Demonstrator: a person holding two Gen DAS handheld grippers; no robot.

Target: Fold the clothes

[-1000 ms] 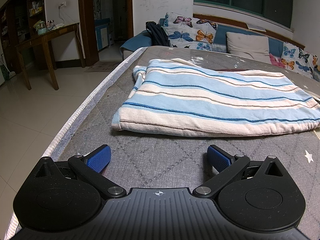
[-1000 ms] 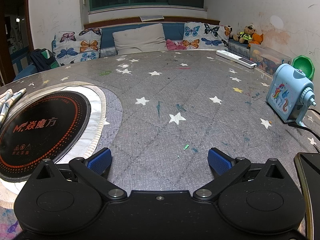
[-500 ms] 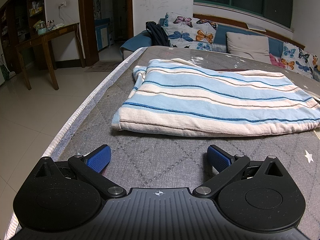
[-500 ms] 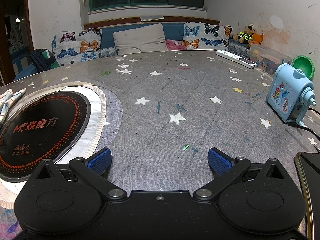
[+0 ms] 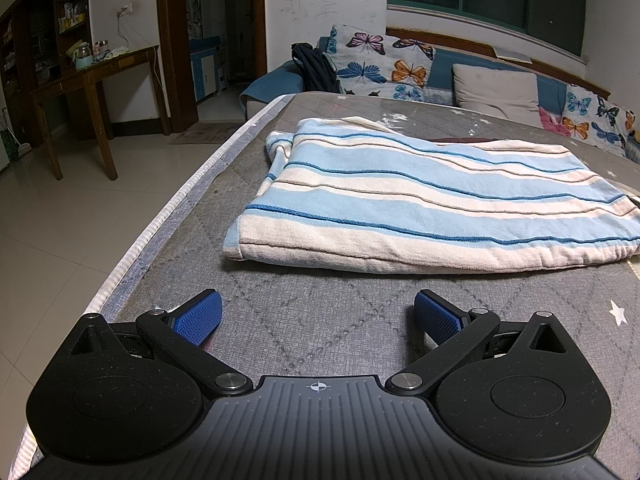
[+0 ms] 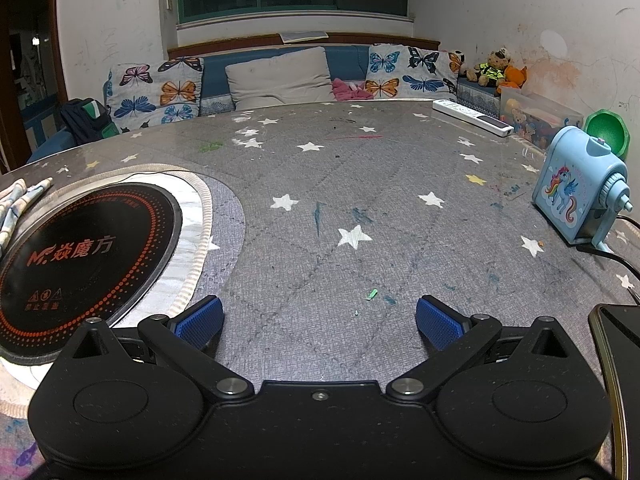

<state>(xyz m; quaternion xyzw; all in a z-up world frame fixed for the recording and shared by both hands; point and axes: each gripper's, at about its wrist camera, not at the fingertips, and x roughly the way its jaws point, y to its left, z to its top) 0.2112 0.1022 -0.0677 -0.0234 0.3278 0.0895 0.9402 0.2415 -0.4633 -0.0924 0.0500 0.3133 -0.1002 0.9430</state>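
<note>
One folded striped garment, two wide-open grippers, nothing held.

The left gripper [image 5: 316,316] and right gripper [image 6: 318,318] each have both blue pads spread wide with only the grey quilted star-print table cover [image 6: 360,184] between them. The single blue-and-cream striped knit garment [image 5: 424,208] lies folded ahead of the left gripper, its right end cut off; one round black induction hob [image 6: 80,256] and one blue unicorn pencil sharpener [image 6: 576,196] flank the right gripper.

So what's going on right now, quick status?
Left gripper open, empty, short of the striped garment. Right gripper open, empty, over bare tabletop. Nothing blocking.
</note>
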